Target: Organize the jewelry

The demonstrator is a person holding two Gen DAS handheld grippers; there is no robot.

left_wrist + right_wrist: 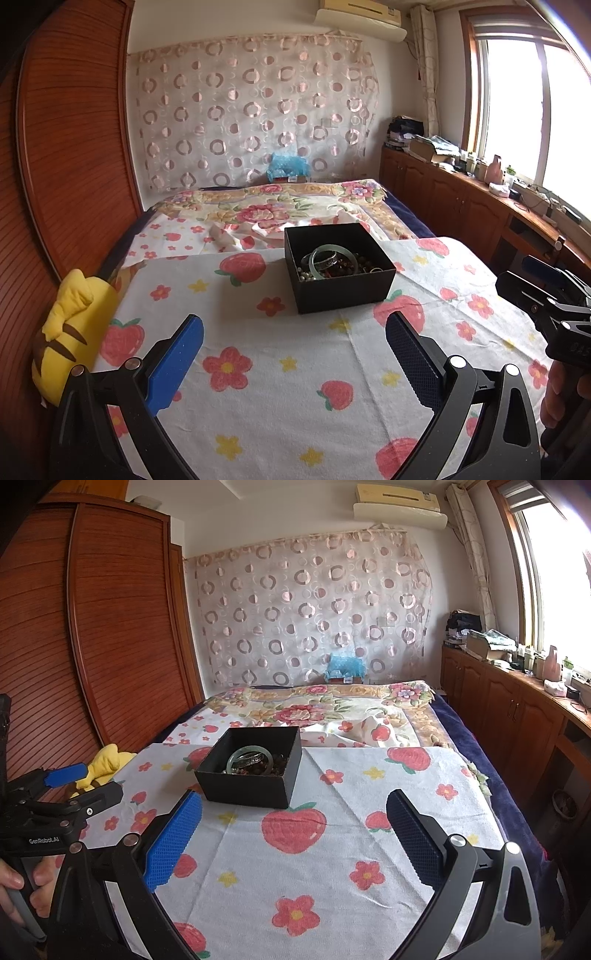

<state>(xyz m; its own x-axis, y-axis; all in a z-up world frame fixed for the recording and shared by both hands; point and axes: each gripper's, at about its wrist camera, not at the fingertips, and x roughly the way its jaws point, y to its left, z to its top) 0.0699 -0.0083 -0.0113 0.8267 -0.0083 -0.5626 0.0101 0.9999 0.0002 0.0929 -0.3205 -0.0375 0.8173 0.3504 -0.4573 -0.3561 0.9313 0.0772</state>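
Observation:
A black open box (pixel 341 291) stands on a strawberry-and-flower cloth (pixel 280 373). It holds a pale green bangle (pixel 332 253), dark beads and other jewelry in a heap. In the right wrist view the box (pixel 247 786) and bangle (pixel 249 755) lie ahead and left. My left gripper (pixel 294 332) is open and empty, a little short of the box. My right gripper (pixel 294 808) is open and empty, just short of the box's front right corner. Each gripper shows at the edge of the other's view: the right gripper (pixel 543 295), the left gripper (pixel 70 779).
A yellow plush toy (pixel 74 325) lies at the cloth's left edge by a wooden wardrobe (pixel 66 147). A floral blanket (pixel 280 206) covers the bed beyond the box. A cluttered wooden counter (pixel 480 192) runs under the window on the right.

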